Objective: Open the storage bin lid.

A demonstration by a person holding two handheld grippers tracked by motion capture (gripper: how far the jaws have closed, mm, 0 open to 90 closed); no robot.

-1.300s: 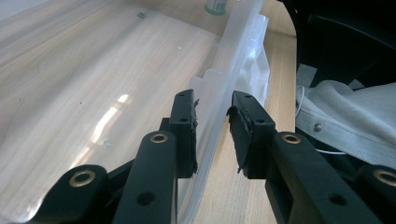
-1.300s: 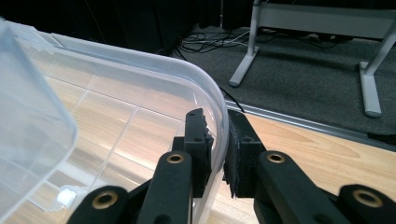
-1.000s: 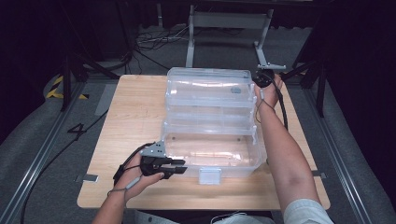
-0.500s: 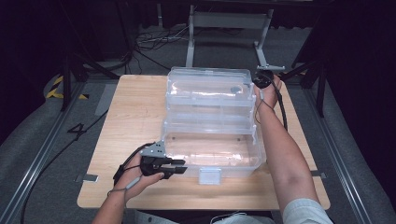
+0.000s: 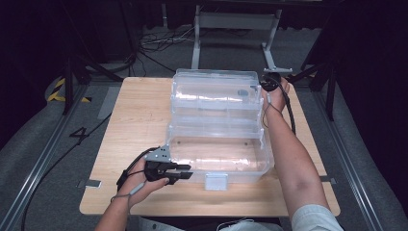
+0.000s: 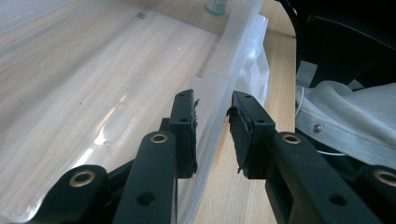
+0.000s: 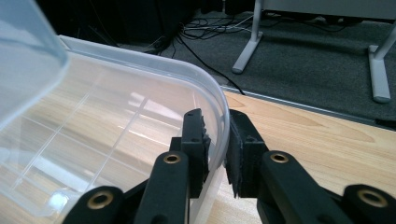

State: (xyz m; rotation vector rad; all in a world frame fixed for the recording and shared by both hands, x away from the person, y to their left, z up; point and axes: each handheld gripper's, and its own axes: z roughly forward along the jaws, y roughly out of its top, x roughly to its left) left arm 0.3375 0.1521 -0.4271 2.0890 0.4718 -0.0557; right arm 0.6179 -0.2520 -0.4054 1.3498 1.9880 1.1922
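Clear plastic storage box (image 5: 219, 154) sits open; right gripper (image 7: 217, 135) pinches its lid (image 5: 214, 91) rim. Left gripper (image 6: 212, 126), jaws parted, straddles the base wall; closing the lid likely comes next

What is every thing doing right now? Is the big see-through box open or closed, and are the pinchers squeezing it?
clear plastic box: open, empty, sitting flat on the table.
box lid: swung back, standing up behind the box.
front latch: undone, hanging at the front wall.
left gripper: jaws either side of the box's front wall, a small gap on one side.
right gripper: jaws closed on the lid's rim.
wooden table: bare around the box.
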